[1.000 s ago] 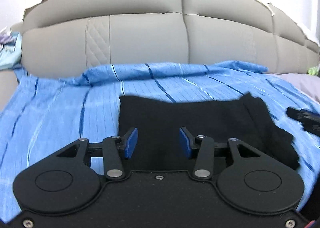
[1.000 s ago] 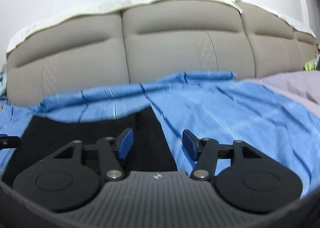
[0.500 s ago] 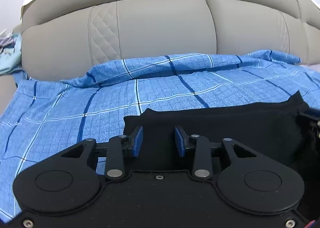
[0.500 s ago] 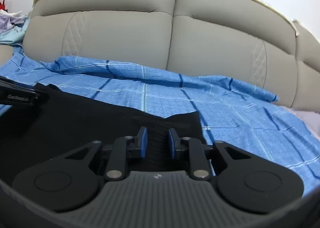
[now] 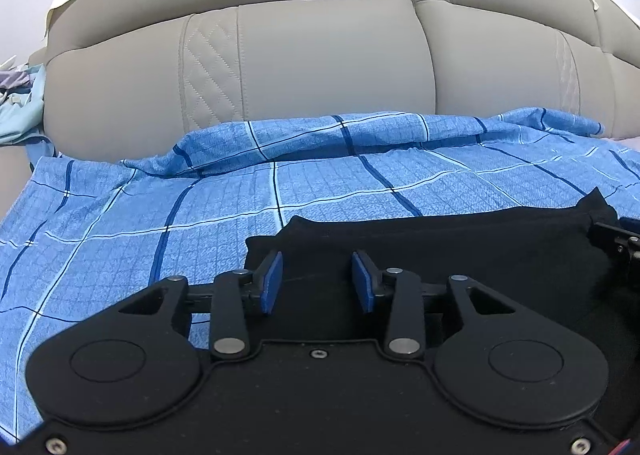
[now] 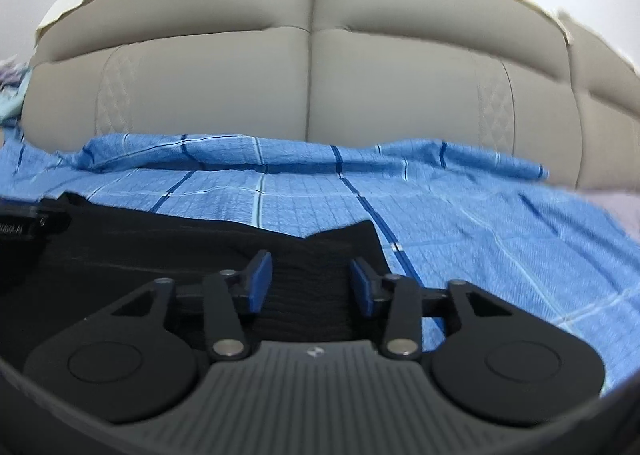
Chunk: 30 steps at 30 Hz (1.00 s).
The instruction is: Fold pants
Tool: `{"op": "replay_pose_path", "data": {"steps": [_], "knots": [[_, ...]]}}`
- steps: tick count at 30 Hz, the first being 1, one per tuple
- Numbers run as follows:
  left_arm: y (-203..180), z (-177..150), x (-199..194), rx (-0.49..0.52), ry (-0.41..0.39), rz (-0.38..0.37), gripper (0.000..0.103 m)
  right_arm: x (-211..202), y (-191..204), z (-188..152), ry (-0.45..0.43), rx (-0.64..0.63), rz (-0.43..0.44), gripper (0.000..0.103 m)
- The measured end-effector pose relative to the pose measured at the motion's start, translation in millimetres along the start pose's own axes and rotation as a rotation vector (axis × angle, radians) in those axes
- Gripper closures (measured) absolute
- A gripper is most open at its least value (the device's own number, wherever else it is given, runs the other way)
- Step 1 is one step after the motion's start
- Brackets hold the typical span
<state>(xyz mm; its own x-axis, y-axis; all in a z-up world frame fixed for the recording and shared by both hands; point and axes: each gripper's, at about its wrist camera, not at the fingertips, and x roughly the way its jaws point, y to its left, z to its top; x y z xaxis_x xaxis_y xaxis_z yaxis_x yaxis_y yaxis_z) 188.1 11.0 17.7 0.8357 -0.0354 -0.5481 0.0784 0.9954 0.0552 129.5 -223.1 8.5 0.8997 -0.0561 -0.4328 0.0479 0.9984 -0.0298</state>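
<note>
Black pants (image 5: 460, 243) lie flat on a blue checked sheet (image 5: 160, 215). My left gripper (image 5: 317, 283) is low over their far left corner, jaws a little apart and opening; black cloth shows between the blue pads, which do not press on it. My right gripper (image 6: 311, 281) is over the far right corner of the pants (image 6: 180, 251), jaws opening wide with ribbed black cloth between them, not pinched. Each gripper shows at the edge of the other's view: the right gripper (image 5: 616, 243) and the left gripper (image 6: 28, 219).
A padded beige headboard (image 5: 320, 55) rises just behind the sheet. Crumpled light clothes (image 5: 16, 95) lie at the far left. A pale lilac cover (image 6: 624, 211) begins past the sheet's right edge. Bare sheet (image 6: 480, 223) spreads to the right of the pants.
Both grippers moved forward and down to the far corners of the pants. Their jaws narrowed over the cloth; the right jaws have since spread wide again, the left only slightly.
</note>
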Motion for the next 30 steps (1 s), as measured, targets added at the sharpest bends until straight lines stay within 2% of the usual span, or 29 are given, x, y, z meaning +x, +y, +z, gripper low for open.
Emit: {"op": "replay_pose_path", "data": {"steps": [3, 5, 6, 8, 10, 14, 18, 21, 23, 25, 30], "knots": [[6, 7, -11, -0.023, 0.015, -0.002, 0.058, 0, -20, 4, 0.028, 0.115, 0.065, 0.038], [18, 11, -25, -0.074, -0.003, -0.03, 0.047, -6, -32, 5, 0.016, 0.157, 0.122, 0.026], [25, 13, -31, -0.097, -0.012, -0.039, 0.045, -10, -39, 5, 0.008, 0.167, 0.14, 0.023], [40, 17, -40, -0.141, -0.022, -0.049, 0.038, -13, -50, 7, 0.008, 0.176, 0.156, 0.017], [53, 18, -40, -0.169, 0.002, -0.059, 0.033, -11, -60, 8, 0.017, 0.186, 0.147, 0.017], [76, 11, -22, -0.251, 0.131, -0.116, 0.033, 4, -74, 8, 0.09, 0.221, 0.201, 0.015], [88, 2, -7, -0.359, 0.178, -0.186, 0.034, 11, -77, 4, 0.11, 0.246, 0.252, 0.014], [92, 2, 2, -0.414, 0.191, -0.243, 0.035, 14, -74, 5, 0.121, 0.222, 0.277, 0.02], [91, 4, 6, -0.419, 0.194, -0.264, 0.039, 14, -74, 6, 0.127, 0.221, 0.305, 0.032], [92, 5, 8, -0.417, 0.201, -0.287, 0.041, 11, -74, 6, 0.131, 0.226, 0.33, 0.037], [88, 7, 13, -0.39, 0.209, -0.305, 0.041, 12, -77, 7, 0.139, 0.223, 0.34, 0.041]]}}
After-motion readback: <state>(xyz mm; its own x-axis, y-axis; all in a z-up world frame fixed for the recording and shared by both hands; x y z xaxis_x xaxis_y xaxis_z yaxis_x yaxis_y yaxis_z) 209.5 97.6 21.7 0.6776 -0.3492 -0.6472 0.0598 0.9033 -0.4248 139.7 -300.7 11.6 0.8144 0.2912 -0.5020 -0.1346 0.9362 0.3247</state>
